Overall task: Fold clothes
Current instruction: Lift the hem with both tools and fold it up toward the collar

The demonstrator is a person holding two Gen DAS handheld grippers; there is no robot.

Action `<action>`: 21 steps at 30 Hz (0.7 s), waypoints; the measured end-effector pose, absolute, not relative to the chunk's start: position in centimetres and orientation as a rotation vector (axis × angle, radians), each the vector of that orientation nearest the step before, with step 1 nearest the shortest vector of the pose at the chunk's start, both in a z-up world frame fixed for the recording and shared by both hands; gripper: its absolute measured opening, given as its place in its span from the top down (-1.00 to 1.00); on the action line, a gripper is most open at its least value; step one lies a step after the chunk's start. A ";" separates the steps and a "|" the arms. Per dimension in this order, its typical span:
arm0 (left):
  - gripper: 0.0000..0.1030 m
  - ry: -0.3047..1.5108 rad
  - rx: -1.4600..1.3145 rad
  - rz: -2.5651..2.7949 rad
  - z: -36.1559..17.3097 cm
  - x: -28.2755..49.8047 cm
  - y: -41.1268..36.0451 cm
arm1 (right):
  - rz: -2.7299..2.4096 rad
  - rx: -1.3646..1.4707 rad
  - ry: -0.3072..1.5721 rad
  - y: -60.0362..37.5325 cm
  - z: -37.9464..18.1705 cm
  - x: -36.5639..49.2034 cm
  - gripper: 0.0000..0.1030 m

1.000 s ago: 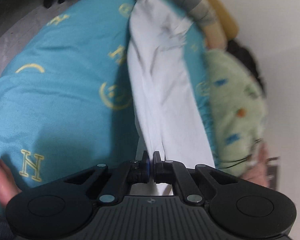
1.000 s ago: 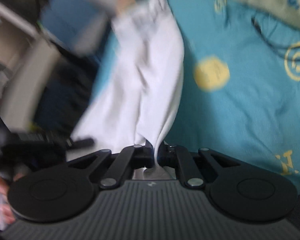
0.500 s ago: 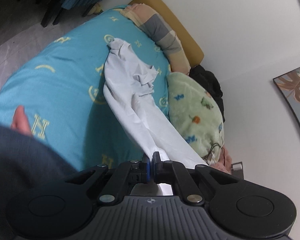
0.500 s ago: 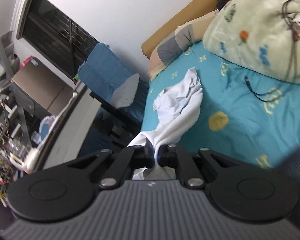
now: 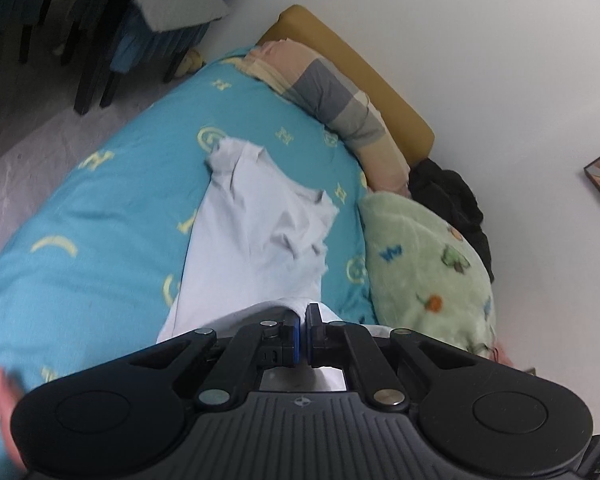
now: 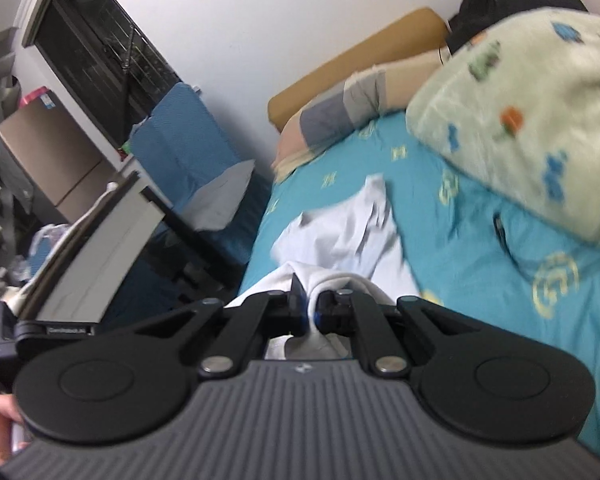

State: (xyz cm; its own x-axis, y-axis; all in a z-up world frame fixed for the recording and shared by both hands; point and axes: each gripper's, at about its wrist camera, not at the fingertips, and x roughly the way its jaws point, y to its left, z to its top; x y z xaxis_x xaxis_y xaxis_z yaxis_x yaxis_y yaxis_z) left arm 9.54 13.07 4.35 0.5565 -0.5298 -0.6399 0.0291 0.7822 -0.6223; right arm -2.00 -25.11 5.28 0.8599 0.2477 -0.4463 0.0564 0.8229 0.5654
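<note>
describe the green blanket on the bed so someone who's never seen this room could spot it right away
Find the bed with the turquoise sheet. At its wall side, past the white garment, sits a puffy heap: the pale green fleece blanket. Unlike the plaid pillow beside it, it is fuzzy with small cartoon prints.

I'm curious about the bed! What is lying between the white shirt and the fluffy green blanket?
Only bare teal bedsheet separates the white shirt from the green blanket, clearest in the left wrist view.
</note>
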 end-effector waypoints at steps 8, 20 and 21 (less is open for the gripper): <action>0.93 0.806 -0.390 -0.274 -0.2 18.3 9.1 | 0.090 0.388 0.535 -24.1 1.0 9.2 0.86; 0.92 0.855 -0.146 -0.235 -12.7 28.7 5.1 | 0.072 0.286 0.648 -23.9 -11.8 21.4 0.85; 0.92 0.854 -0.136 -0.239 -13.2 28.7 4.9 | 0.072 0.292 0.661 -24.0 -12.6 21.8 0.85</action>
State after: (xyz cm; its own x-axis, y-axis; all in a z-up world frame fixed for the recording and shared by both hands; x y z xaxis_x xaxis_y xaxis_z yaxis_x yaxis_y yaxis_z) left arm 28.68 4.94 -13.21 0.6325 -0.2625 -0.7287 0.1541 0.9647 -0.2137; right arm 21.76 -24.03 -12.55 0.7884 0.1583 -0.5944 0.0265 0.9567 0.2899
